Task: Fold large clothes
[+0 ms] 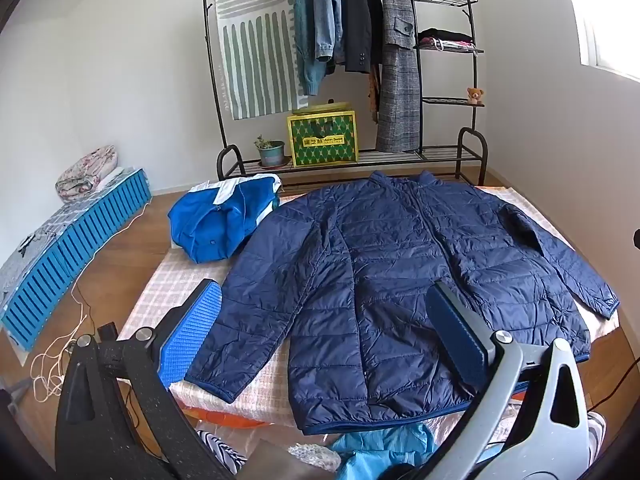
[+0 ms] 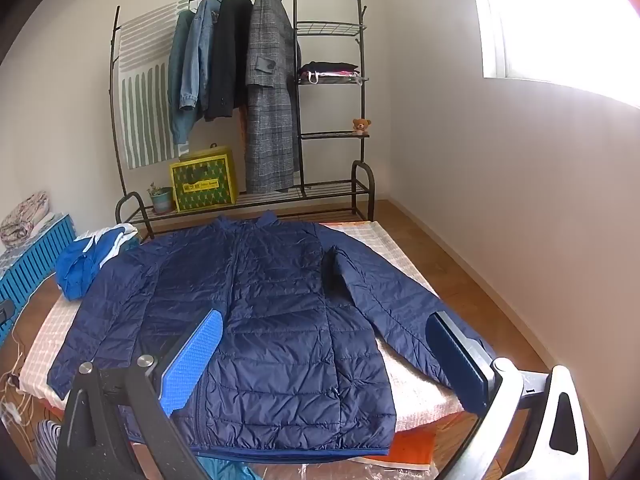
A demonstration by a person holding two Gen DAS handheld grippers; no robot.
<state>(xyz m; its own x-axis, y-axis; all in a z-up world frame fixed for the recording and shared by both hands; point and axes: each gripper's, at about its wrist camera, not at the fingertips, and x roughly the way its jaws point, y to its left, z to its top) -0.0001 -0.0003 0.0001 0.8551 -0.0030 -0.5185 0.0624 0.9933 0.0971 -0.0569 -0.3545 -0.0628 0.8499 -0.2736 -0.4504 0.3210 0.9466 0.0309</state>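
Note:
A navy quilted puffer jacket [image 1: 400, 272] lies flat and face up on a checked pink-and-white cloth [image 1: 176, 276], sleeves spread out to both sides, collar at the far end. It also shows in the right wrist view [image 2: 260, 320]. My left gripper [image 1: 324, 332] is open and empty, held above the jacket's near left part. My right gripper [image 2: 328, 356] is open and empty, held above the jacket's near right part and right sleeve [image 2: 392, 304].
A bright blue-and-white garment [image 1: 224, 216] lies crumpled at the far left of the cloth. A clothes rack [image 1: 352, 52] with hanging coats, a yellow-green box [image 1: 322, 138] and a plant pot stands behind. A blue slatted crate [image 1: 76, 248] and cords lie left. More clothes [image 1: 380, 452] lie near me.

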